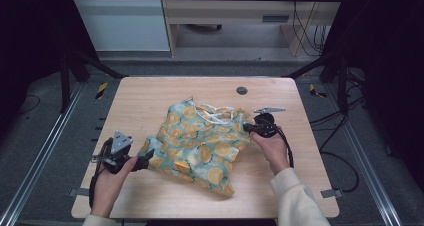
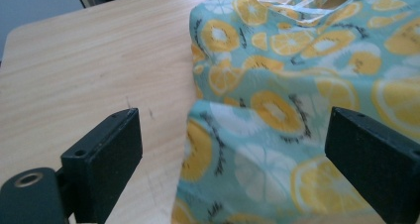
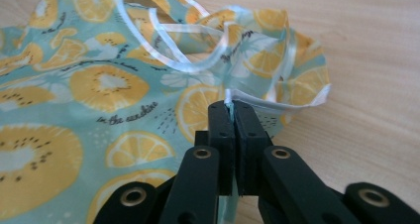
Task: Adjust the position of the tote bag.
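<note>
A teal cloth garment (image 1: 202, 146) printed with orange and lemon slices lies crumpled in the middle of the wooden table (image 1: 150, 98). It has white-trimmed straps (image 3: 171, 60) near its far edge. My right gripper (image 1: 248, 127) is at the garment's right edge; in the right gripper view the jaws stand pressed together on a fold of the cloth and its white trim (image 3: 229, 101). My left gripper (image 1: 148, 158) sits at the garment's left edge, jaws wide apart, with the cloth's edge (image 2: 257, 149) lying between them and neither pad touching it.
A round dark grommet (image 1: 242, 90) is set into the table near its far edge. Bare wood (image 2: 89, 70) spreads to the left of the garment. Black frame posts and cables stand around the table, with a cabinet beyond.
</note>
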The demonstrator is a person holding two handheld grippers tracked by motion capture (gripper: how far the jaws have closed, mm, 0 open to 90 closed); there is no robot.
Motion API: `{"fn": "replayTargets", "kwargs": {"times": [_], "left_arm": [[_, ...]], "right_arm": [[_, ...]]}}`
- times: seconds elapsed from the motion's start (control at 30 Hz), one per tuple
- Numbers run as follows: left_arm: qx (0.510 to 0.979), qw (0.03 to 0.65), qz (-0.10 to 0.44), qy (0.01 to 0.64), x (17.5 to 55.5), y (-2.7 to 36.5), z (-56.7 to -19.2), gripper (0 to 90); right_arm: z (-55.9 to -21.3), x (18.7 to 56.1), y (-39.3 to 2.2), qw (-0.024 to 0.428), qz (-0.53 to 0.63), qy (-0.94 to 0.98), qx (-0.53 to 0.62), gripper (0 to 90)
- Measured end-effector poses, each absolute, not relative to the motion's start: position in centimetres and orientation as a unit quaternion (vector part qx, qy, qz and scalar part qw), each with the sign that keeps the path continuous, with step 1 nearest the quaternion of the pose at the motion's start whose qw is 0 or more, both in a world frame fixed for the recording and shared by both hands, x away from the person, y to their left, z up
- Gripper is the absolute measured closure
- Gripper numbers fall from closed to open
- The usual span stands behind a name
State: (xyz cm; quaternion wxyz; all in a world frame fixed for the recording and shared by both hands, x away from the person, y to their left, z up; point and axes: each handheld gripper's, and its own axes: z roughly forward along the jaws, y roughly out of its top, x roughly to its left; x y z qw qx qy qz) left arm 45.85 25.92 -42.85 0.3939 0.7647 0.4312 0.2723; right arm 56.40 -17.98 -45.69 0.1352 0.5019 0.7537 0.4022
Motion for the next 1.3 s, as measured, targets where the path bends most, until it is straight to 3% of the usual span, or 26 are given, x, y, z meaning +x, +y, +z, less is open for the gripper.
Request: {"fn": "replayTargets", "kwargs": {"times": [0.33, 0.57, 1.3], "left_arm": [[0.769, 0.400, 0.236, 0.439, 53.0, 23.3, -41.3, 9.9], [0.788, 0.354, 0.227, 0.450, 57.2, 21.9, -42.5, 12.2], [0.817, 0.320, 0.197, 0.437, 60.4, 19.2, -48.1, 16.0]], "right_arm": [[-43.5, 55.8, -17.8, 0.156, 0.413, 0.770, 0.462, 89.5], [-43.0, 55.7, -17.3, 0.163, 0.407, 0.779, 0.448, 89.4], [-43.3, 55.7, -17.0, 0.155, 0.396, 0.790, 0.443, 88.7]]}}
